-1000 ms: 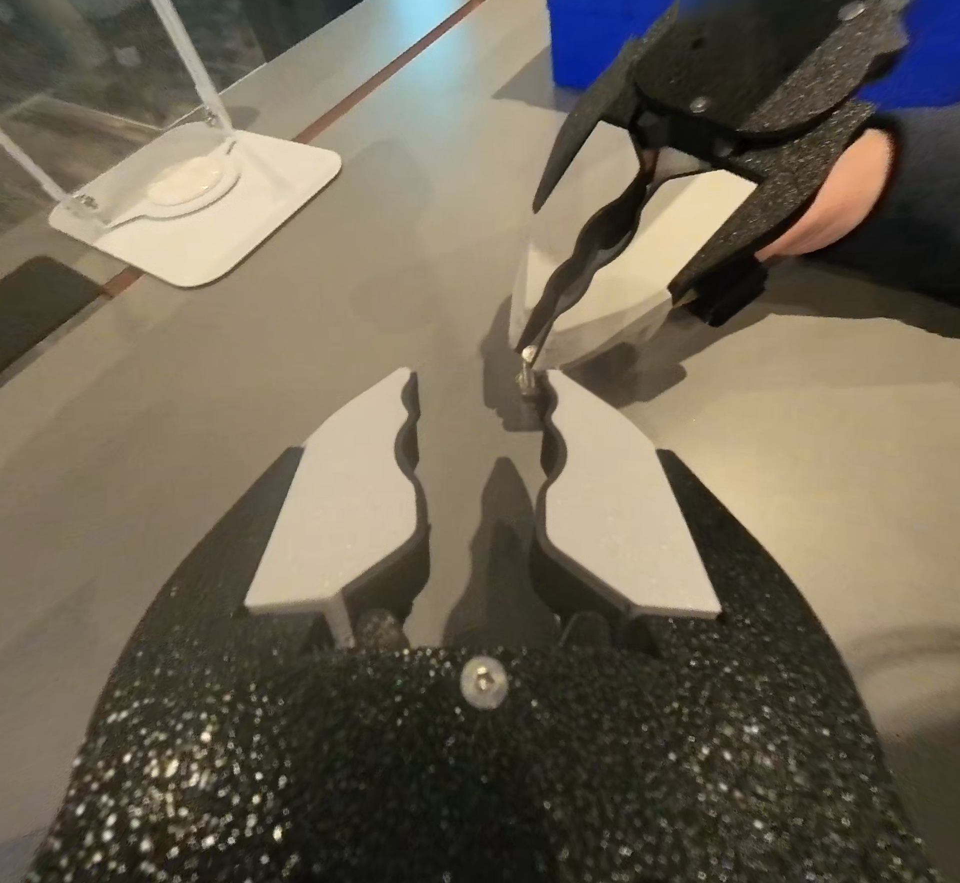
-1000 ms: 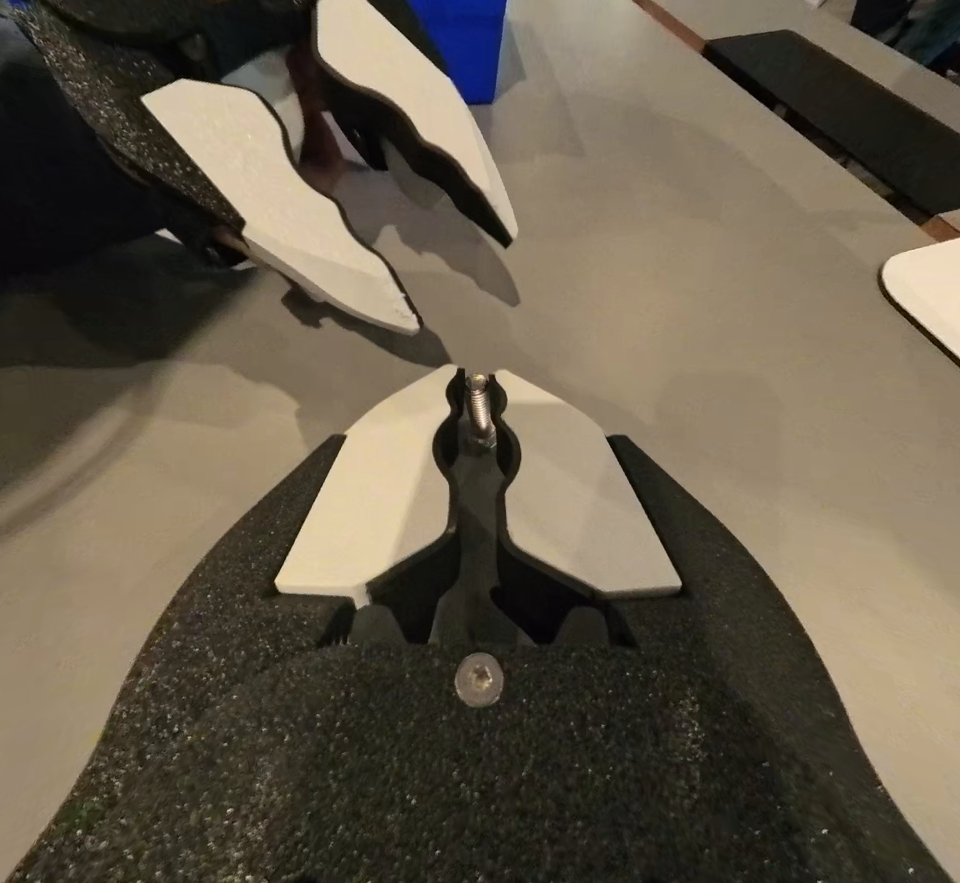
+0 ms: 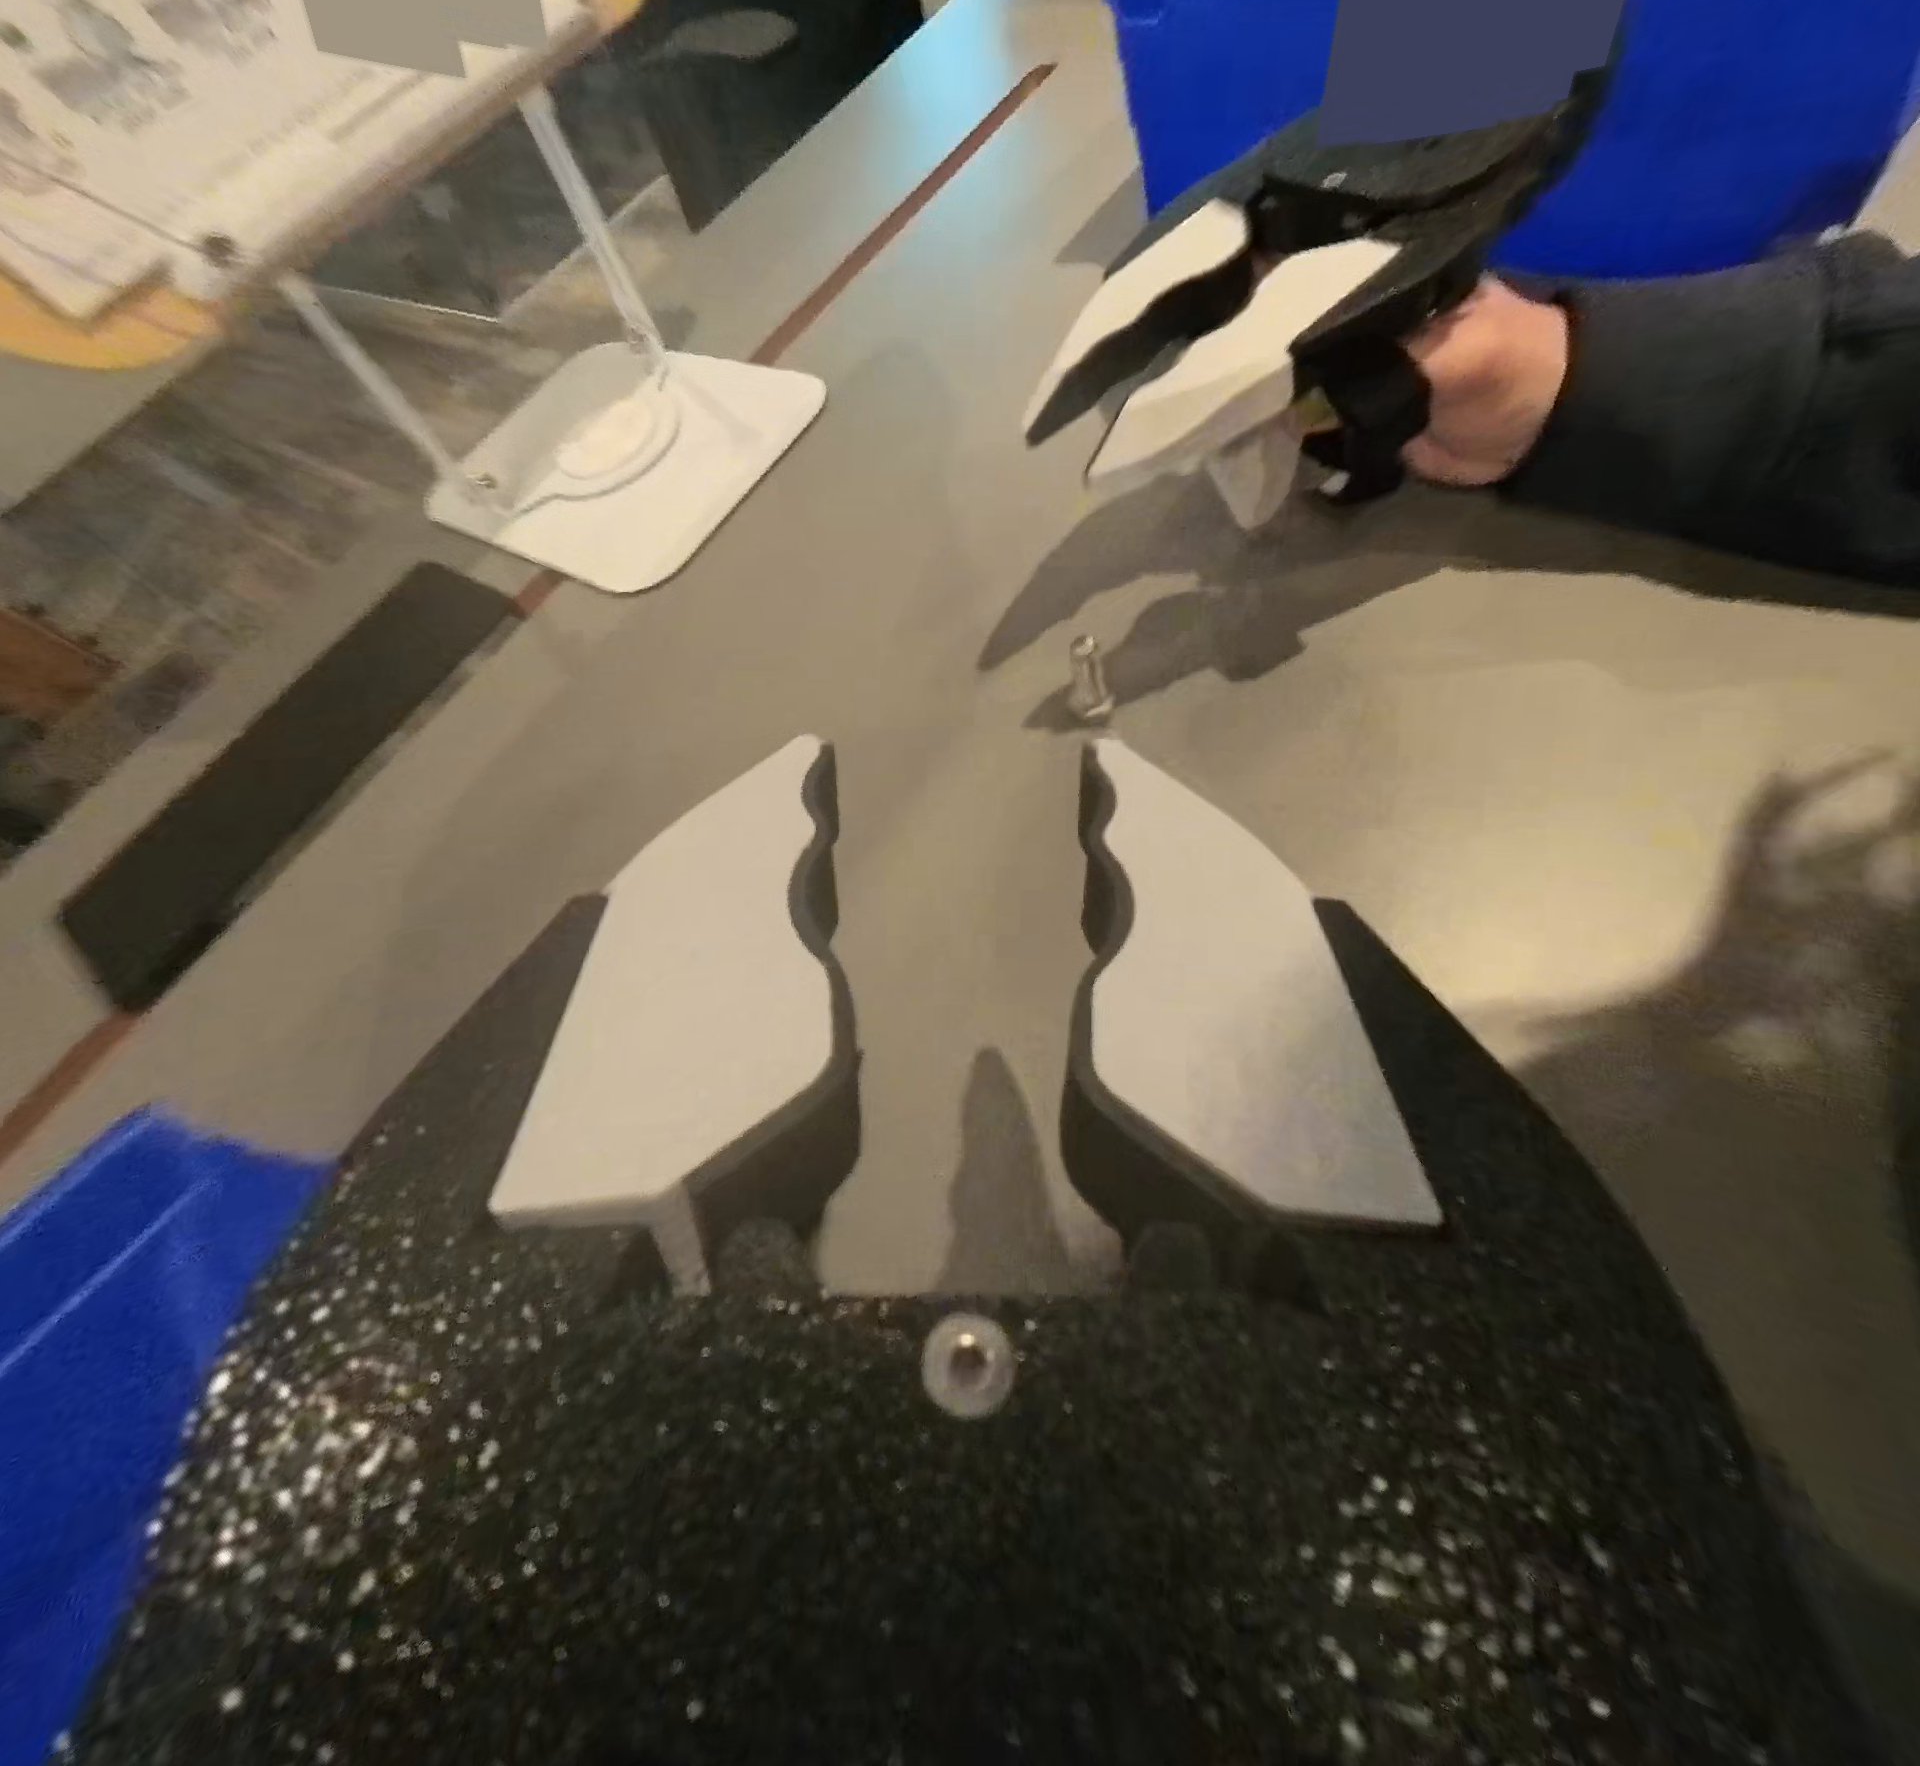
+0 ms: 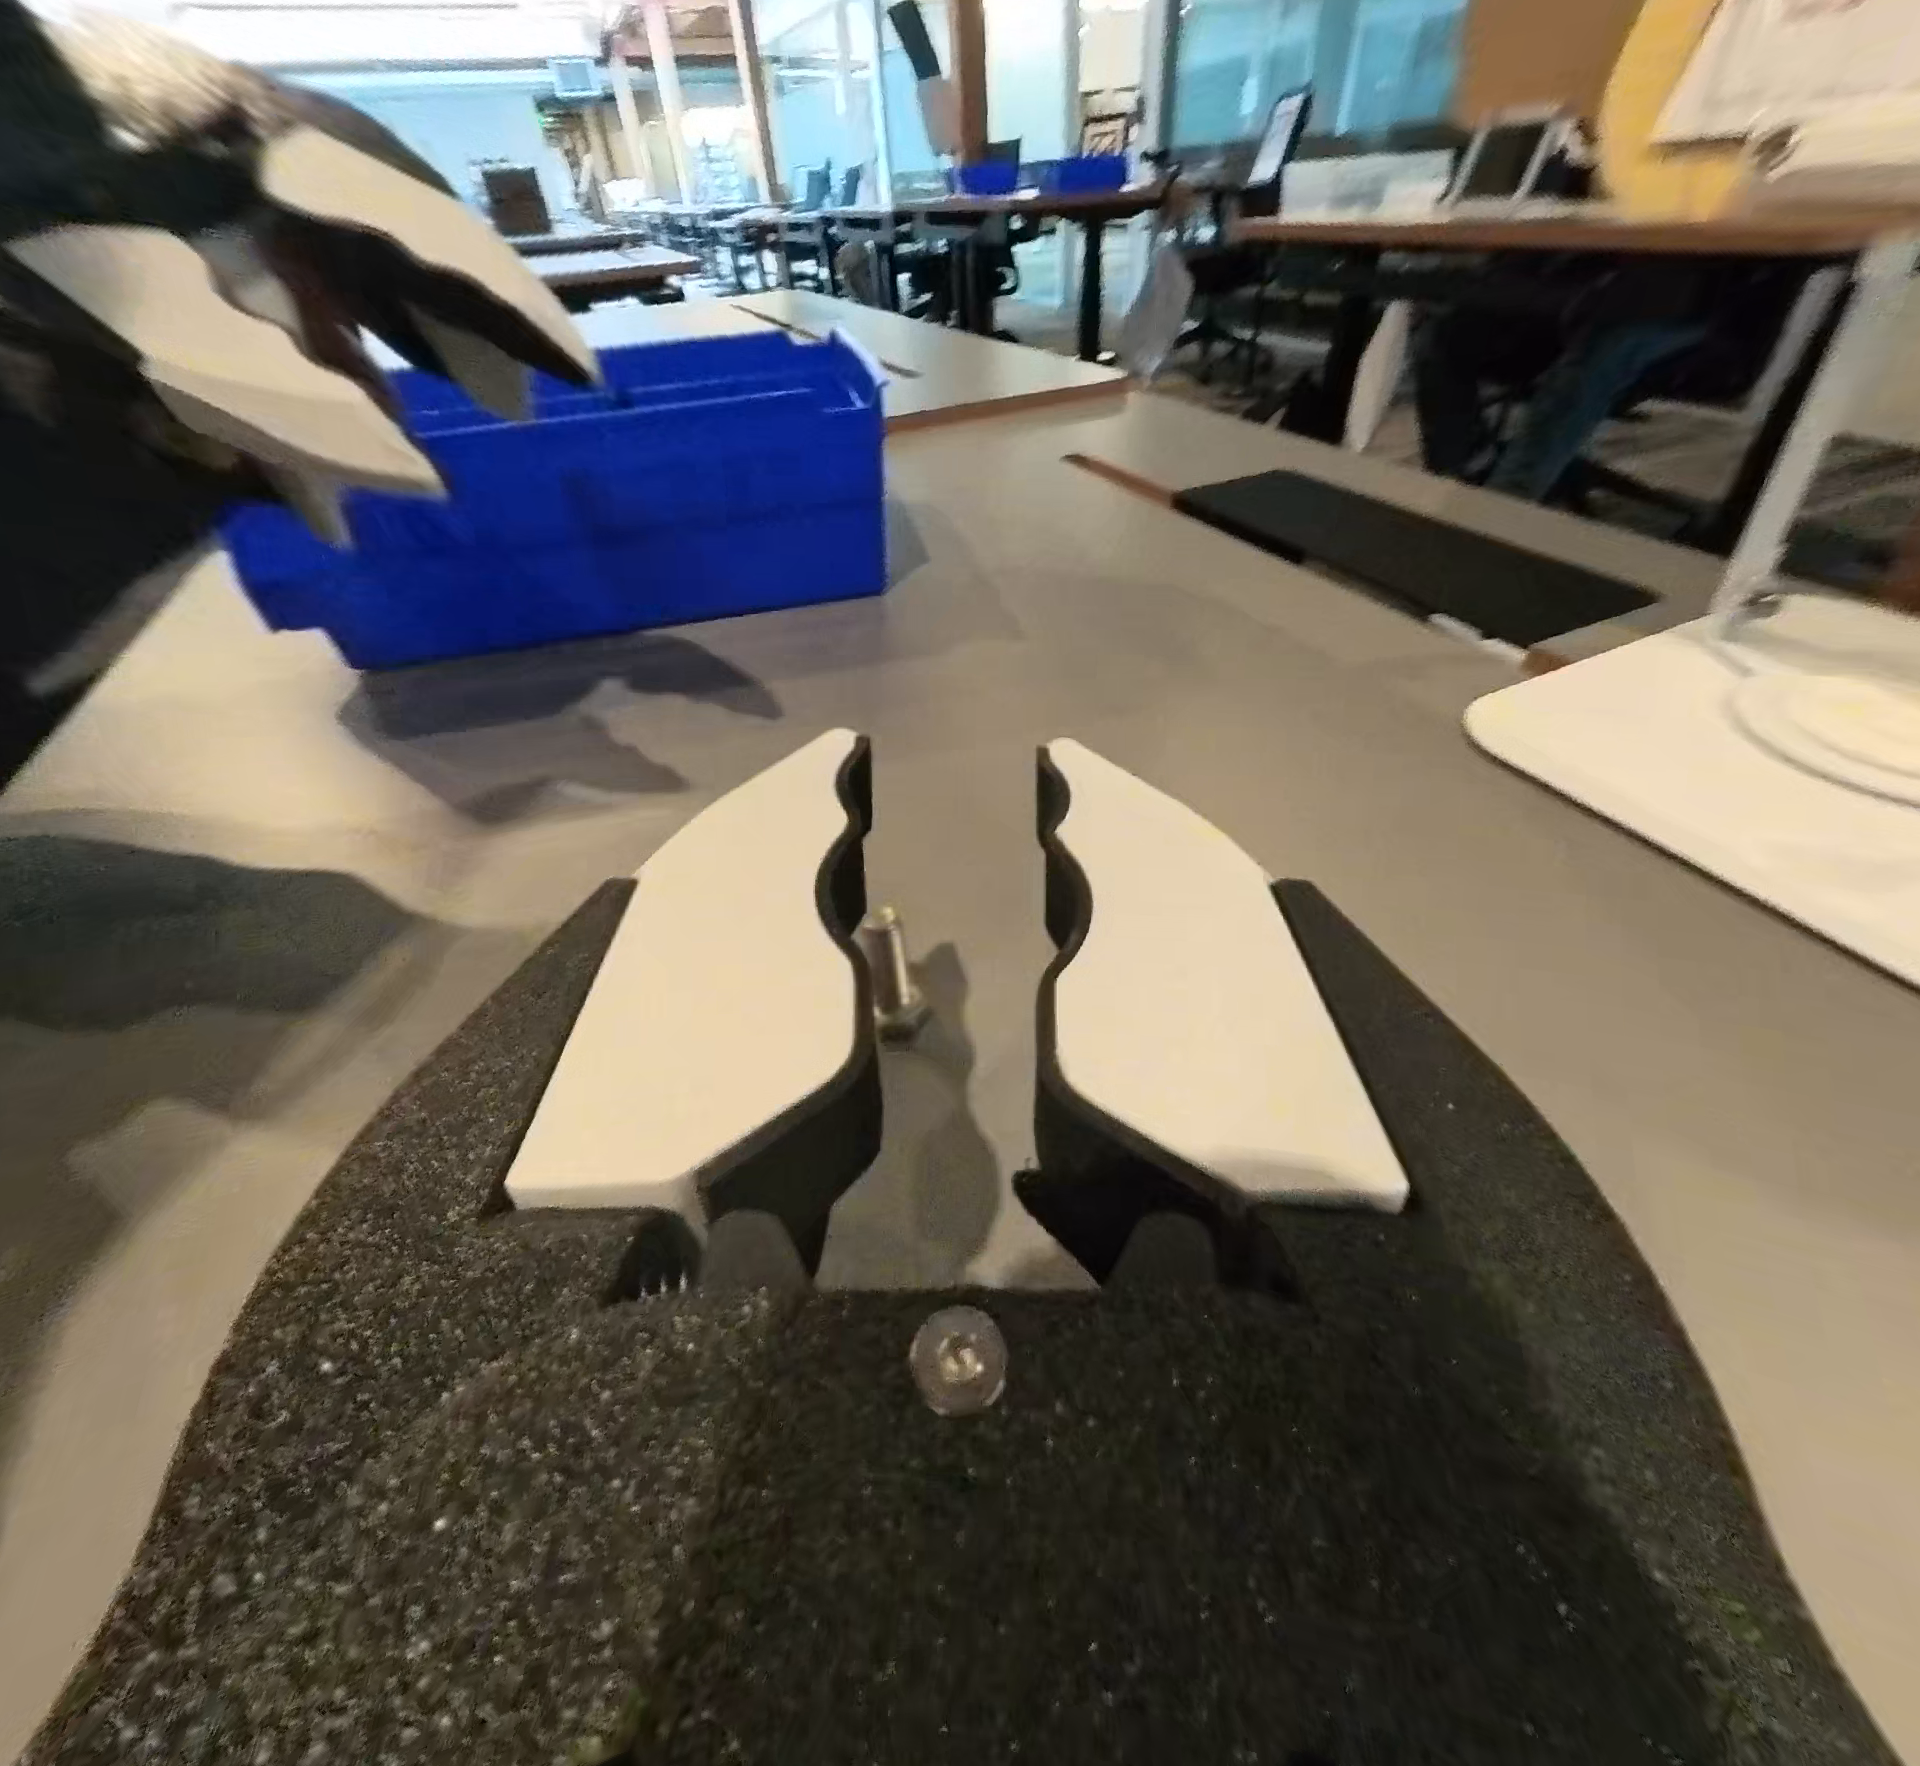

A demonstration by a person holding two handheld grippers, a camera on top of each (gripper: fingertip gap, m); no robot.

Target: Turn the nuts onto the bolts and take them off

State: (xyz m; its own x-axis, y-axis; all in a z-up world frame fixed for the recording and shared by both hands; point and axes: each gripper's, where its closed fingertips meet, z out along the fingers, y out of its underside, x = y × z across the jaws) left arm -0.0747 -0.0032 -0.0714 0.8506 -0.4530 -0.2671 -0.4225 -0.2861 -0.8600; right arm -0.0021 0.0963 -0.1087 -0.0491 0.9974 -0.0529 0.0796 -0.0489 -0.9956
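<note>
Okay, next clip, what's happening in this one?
A person holds tongs in each hand over a grey table. A bolt stands head-down on it, free of both. The right tongs are open with the bolt between their fingers but not gripped. The left tongs are open and empty. No nut is visible. Blue bins sit nearby.

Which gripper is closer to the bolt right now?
Hard to call, probably the right. The bolt stands on the table between the right gripper's open fingers in its view. The left gripper is open, the bolt just beyond its right fingertip.
</note>
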